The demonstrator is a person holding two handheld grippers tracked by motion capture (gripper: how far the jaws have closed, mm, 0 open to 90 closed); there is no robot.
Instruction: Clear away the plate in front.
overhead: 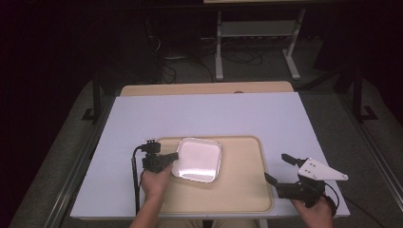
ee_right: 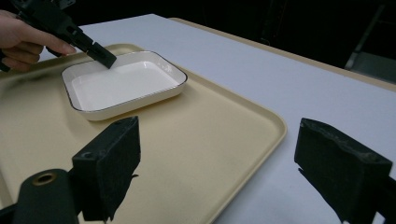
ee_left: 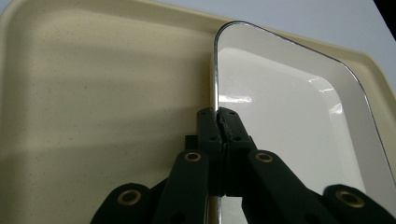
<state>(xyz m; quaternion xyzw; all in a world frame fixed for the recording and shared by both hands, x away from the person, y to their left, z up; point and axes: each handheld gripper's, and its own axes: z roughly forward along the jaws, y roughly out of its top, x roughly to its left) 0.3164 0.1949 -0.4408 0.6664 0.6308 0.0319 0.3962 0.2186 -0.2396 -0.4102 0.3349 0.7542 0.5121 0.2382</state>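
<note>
Dish [overhead: 197, 159] sits on the tray [overhead: 242, 190], its left rim pinched shut by the left hand-held gripper [overhead: 175, 156], while the right hand-held gripper [overhead: 277, 167] gapes empty off the tray's right edge.

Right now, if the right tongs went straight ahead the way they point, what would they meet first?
Probably the beige tray's raised rim, then the white dish beyond. The right tongs stand open; depth is hard to judge.

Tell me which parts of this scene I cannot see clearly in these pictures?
- Dish near end: left gripper view, cut off by the bottom edge and covered by the left gripper.
- Dish underside: high view, hidden by the dish, so contact with the tray is unclear.
- Right gripper body: right gripper view, cut off by the bottom edge.
- Room behind the table: too dark.
</note>
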